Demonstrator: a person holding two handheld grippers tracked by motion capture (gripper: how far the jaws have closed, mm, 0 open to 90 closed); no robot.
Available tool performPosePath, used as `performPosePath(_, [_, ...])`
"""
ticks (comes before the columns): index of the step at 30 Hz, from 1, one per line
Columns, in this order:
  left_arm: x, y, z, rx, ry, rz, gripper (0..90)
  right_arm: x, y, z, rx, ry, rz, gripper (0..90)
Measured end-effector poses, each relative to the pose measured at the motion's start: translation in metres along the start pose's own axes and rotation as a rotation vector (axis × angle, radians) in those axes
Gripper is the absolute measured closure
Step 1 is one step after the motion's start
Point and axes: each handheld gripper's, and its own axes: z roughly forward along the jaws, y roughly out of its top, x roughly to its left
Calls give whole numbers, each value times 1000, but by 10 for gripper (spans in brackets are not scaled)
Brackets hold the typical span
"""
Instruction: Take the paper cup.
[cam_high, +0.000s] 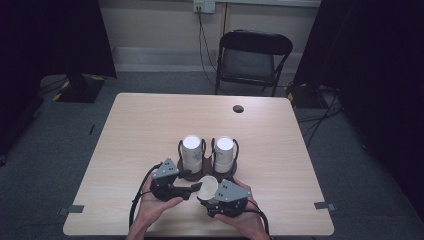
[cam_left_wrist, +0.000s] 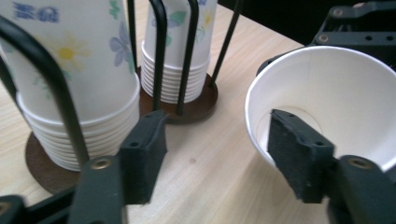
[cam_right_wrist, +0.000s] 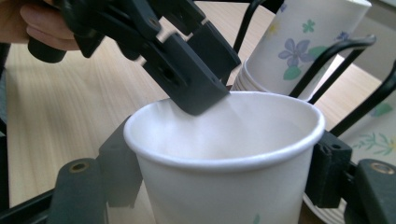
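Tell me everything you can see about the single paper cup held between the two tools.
The single paper cup is white and empty, with a rolled rim and a hint of flower print low on its side. The right gripper clamps its wall from both sides. One jaw of the open left gripper reaches inside its mouth. It sits just in front of the two cup stacks.

white floral paper cup (cam_right_wrist: 224, 158), black wire holders (cam_high: 207, 150), pale wood table (cam_high: 145, 130)

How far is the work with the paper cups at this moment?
Done: one paper cup is out of the two stacks in the wire holders. In hand: the right tool grips it, while the left tool stands open with one jaw inside the rim. Left: setting the cup down.
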Motion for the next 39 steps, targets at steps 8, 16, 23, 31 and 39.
performPosePath(8, [3,-3,-6,-55,43,23,257,-6,-5,-4,-11,-11,50,276])
performPosePath(16, [8,-11,-9,-78,145,12,240,-13,-12,-11,-27,-20,107,275])
performPosePath(23, [10,-16,-15,-92,221,39,239,-20,-21,-16,-22,-43,139,275])
performPosePath(31, [18,-25,-22,-139,265,0,164,-32,-26,-27,-51,-71,198,274])
performPosePath(39, [28,-36,-29,-159,286,-29,157,-43,-30,-34,-44,-116,215,275])
